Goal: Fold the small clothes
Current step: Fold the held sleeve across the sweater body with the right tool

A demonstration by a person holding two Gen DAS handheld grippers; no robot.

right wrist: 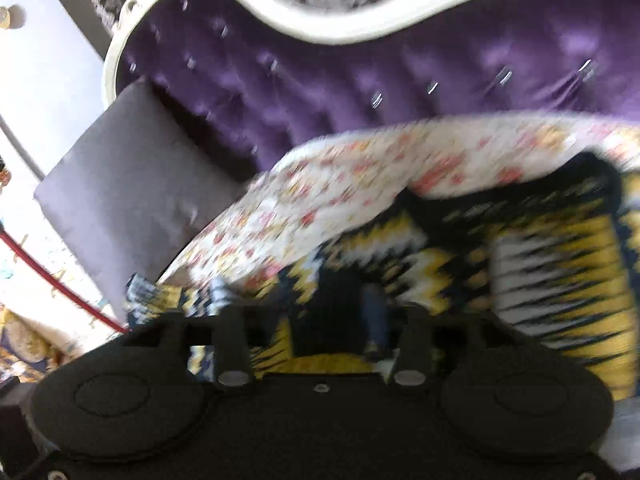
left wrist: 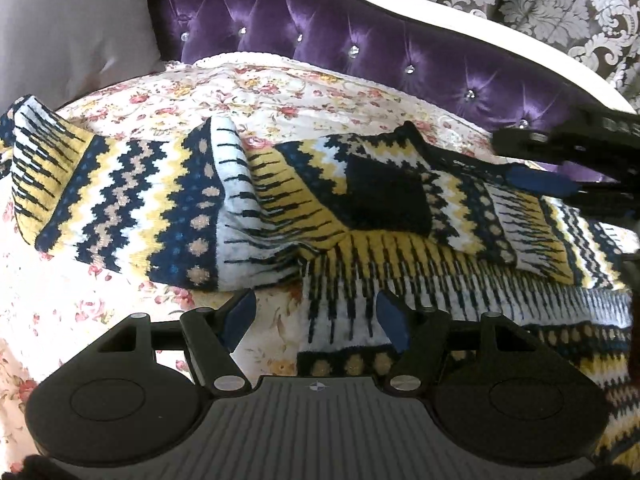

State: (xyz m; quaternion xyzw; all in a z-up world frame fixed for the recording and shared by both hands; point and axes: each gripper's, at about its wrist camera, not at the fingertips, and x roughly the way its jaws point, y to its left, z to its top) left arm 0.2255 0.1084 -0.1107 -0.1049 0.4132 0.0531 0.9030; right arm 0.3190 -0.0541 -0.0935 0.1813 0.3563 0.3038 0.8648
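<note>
A knitted sweater (left wrist: pixel 360 216) with navy, yellow and white zigzag bands lies spread across the floral bedspread (left wrist: pixel 240 88). One sleeve (left wrist: pixel 132 200) stretches to the left. My left gripper (left wrist: pixel 316 316) is open just above the sweater's lower hem, holding nothing. My right gripper (left wrist: pixel 560 184) shows at the right edge of the left wrist view, over the sweater's far side. The right wrist view is blurred: the sweater (right wrist: pixel 560 272) fills it, and knit fabric lies between the fingers of the right gripper (right wrist: pixel 316 320).
A purple tufted headboard (left wrist: pixel 360 28) with a white frame runs behind the bed. A grey pillow (left wrist: pixel 68 28) leans at the left, also in the right wrist view (right wrist: pixel 128 184). Patterned wallpaper (left wrist: pixel 560 4) is beyond.
</note>
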